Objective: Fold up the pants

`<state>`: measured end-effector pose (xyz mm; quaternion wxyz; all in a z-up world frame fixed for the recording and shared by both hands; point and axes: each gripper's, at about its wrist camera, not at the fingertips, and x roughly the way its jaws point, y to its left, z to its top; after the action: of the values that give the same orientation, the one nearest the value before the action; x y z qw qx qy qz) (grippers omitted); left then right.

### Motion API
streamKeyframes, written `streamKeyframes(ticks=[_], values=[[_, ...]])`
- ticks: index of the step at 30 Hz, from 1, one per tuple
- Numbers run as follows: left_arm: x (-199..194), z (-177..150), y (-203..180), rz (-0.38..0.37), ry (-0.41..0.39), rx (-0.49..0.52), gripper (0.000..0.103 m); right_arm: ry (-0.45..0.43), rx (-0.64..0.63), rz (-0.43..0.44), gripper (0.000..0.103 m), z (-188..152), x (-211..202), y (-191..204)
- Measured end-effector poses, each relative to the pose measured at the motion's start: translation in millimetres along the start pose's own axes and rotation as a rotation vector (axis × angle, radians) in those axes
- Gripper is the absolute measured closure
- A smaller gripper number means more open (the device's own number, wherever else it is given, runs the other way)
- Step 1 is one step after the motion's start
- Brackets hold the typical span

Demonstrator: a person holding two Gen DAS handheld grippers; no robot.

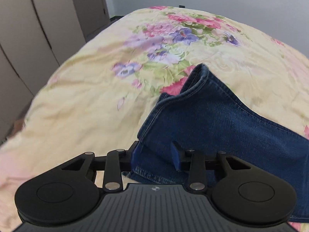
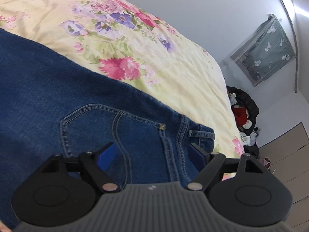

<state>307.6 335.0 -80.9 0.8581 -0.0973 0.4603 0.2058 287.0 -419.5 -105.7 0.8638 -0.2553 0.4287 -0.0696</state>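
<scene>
- Notably, only the left wrist view showed the leg end of the blue jeans [image 1: 208, 116]: its stitched hem [image 1: 179, 94] stood at about 12 o'clock from the left gripper [image 1: 156, 155], partly lifted and open over the floral bedspread [image 1: 81, 96].
- The same view alone showed the tall beige cupboard doors [image 1: 34, 38] at 10 o'clock, beyond the bed edge.
- Only the right wrist view showed the waist end of the jeans [image 2: 58, 89]: a back pocket [image 2: 108, 127] with a rivet [image 2: 161, 126] and a belt loop [image 2: 201, 134] at about 1 o'clock from the right gripper [image 2: 152, 153].
- That view alone also showed a patterned grey hanging [image 2: 266, 52] on the wall at 2 o'clock, a heap of dark and red clothes [image 2: 243, 114] on the floor at 3 o'clock, and drawer fronts [image 2: 285, 164] below it.
- The left gripper stood partly parted; denim lay between its blue pads [image 1: 176, 155], and the left pad lay against the fabric edge, but whether the pads pressed the cloth could not be told.
- The right gripper stood wide apart, its pads [image 2: 107, 155] either side of the pocket seam, over the denim and not closed on it.
- In both views the jeans lay flat on the bedspread, running from 6 o'clock beneath each gripper, rightward in the left view and leftward in the right.
</scene>
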Motion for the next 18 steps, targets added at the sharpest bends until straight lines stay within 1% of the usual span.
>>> streamKeyframes(ticks=[2, 5, 7, 9, 11, 12, 13, 15, 16, 18], values=[[9, -11, 18, -0.042, -0.002, -0.097, 0.06, 0.0, 0.008, 0.017, 0.029, -7, -7, 6], [24, -22, 38, -0.135, -0.007, -0.239, 0.06, 0.01, 0.018, 0.029, 0.031, -15, -14, 11], [36, -25, 41, -0.16, -0.007, -0.297, 0.06, 0.018, 0.025, 0.025, 0.031, -19, -16, 13], [44, -22, 38, -0.155, -0.032, -0.31, 0.06, 0.029, 0.027, 0.019, 0.031, -21, -16, 14], [50, -16, 34, -0.17, -0.056, -0.327, 0.051, 0.037, 0.025, 0.012, 0.031, -20, -15, 15], [54, -13, 32, -0.17, -0.057, -0.331, 0.05, 0.039, 0.021, 0.007, 0.031, -20, -15, 16], [57, -10, 29, -0.16, -0.052, -0.33, 0.045, 0.041, 0.017, 0.003, 0.031, -20, -15, 17], [66, -6, 24, -0.142, -0.045, -0.319, 0.042, 0.043, 0.014, -0.004, 0.031, -19, -14, 19], [69, -6, 22, -0.132, -0.042, -0.315, 0.042, 0.046, 0.017, -0.005, 0.031, -18, -14, 19], [69, -7, 19, -0.129, -0.053, -0.304, 0.048, 0.052, 0.028, -0.004, 0.031, -18, -12, 21]])
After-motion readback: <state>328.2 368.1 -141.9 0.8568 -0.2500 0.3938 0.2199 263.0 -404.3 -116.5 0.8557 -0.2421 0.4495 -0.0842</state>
